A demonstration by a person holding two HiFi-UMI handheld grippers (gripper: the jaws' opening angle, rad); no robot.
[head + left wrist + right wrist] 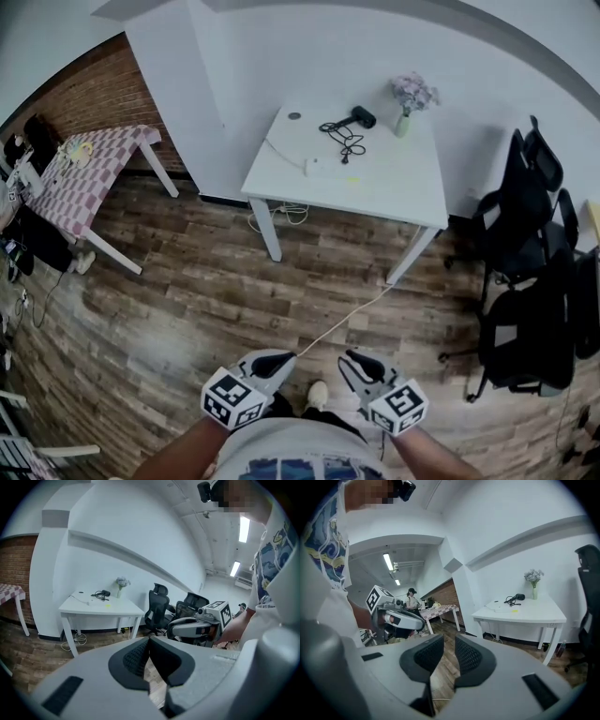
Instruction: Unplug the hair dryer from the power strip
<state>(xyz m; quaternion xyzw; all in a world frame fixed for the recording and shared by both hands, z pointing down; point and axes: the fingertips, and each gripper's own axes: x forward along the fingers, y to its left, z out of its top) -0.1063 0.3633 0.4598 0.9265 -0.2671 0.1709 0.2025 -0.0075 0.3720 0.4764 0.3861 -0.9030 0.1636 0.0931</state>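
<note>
The black hair dryer (pixel 362 116) lies at the back of a white table (pixel 394 192) far across the room, its black cord (pixel 343 139) coiled beside it. A white power strip (pixel 323 167) lies nearer the table's front. Both grippers are low in the head view, well short of the table. My left gripper (pixel 284 362) has its tips together with nothing in them (pixel 149 641). My right gripper (pixel 352 360) stands open with a narrow, empty gap between the pads (pixel 449 639). The dryer is also small in the left gripper view (pixel 105 593) and the right gripper view (pixel 519 596).
A vase of flowers (pixel 405 111) stands beside the dryer. Black office chairs (pixel 530 244) crowd the right side. A checkered table (pixel 89 173) with a seated person (pixel 33 141) is at the left. A pale cable (pixel 342 323) runs over the wooden floor toward me.
</note>
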